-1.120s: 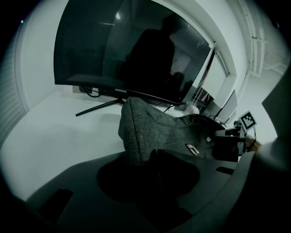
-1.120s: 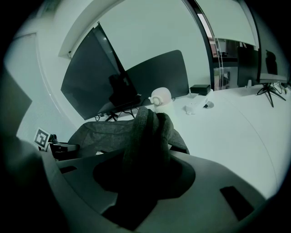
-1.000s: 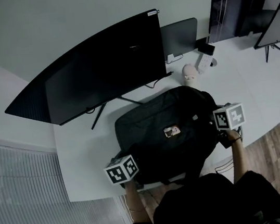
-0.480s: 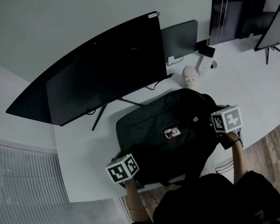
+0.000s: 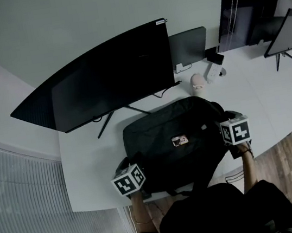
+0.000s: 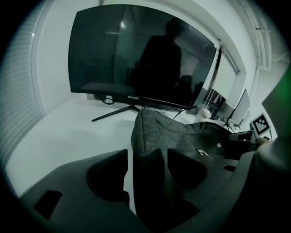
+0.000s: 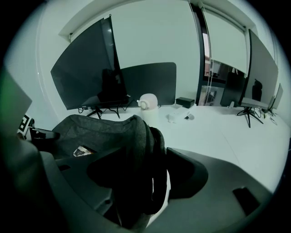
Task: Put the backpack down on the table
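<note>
on the white table [image 5: 87, 163], dark backpack [image 5: 171, 136] lies flat. left gripper [image 6: 147, 159] and right gripper [image 7: 157, 157] jaws opening, each loose around a backpack edge. curved monitor [image 5: 106, 75] just behind; small white jug [image 5: 197, 81] near the far corner.

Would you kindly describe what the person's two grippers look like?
The left gripper and right gripper each carry a white cube with black square markers; their tongs are dark grey plastic, now opening with the backpack between them. The person wears black.
</note>
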`<state>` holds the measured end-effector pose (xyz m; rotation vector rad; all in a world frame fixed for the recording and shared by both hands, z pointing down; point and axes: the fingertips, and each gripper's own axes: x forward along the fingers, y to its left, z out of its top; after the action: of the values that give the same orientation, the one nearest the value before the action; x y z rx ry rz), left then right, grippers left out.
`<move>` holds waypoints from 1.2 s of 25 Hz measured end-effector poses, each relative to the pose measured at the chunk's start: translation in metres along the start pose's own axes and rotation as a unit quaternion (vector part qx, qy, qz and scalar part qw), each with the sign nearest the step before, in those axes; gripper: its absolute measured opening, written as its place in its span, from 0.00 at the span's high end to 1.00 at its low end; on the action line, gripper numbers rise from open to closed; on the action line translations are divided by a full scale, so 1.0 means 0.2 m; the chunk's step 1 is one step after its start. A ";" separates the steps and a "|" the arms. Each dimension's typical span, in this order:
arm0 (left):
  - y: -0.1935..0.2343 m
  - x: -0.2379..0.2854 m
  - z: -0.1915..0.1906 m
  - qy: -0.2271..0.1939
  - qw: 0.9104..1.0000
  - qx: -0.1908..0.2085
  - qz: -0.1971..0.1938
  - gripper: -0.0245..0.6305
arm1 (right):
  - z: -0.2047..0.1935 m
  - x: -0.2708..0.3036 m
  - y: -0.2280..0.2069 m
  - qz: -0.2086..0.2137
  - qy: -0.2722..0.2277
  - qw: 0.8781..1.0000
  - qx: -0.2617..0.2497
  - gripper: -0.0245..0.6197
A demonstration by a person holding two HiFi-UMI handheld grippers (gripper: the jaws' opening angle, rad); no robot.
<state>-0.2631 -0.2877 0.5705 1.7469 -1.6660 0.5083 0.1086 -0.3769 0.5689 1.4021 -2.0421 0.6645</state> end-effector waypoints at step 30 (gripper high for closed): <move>-0.23 -0.65 0.31 -0.230 0.970 0.073 -0.040 0.94 | 0.43 -0.65 0.31 0.119 -0.267 0.954 -0.063 0.93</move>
<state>-0.2421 -0.2384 0.4293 2.1528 -1.8931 0.1974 0.0726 -0.3286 0.4122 1.3756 -2.6528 0.2480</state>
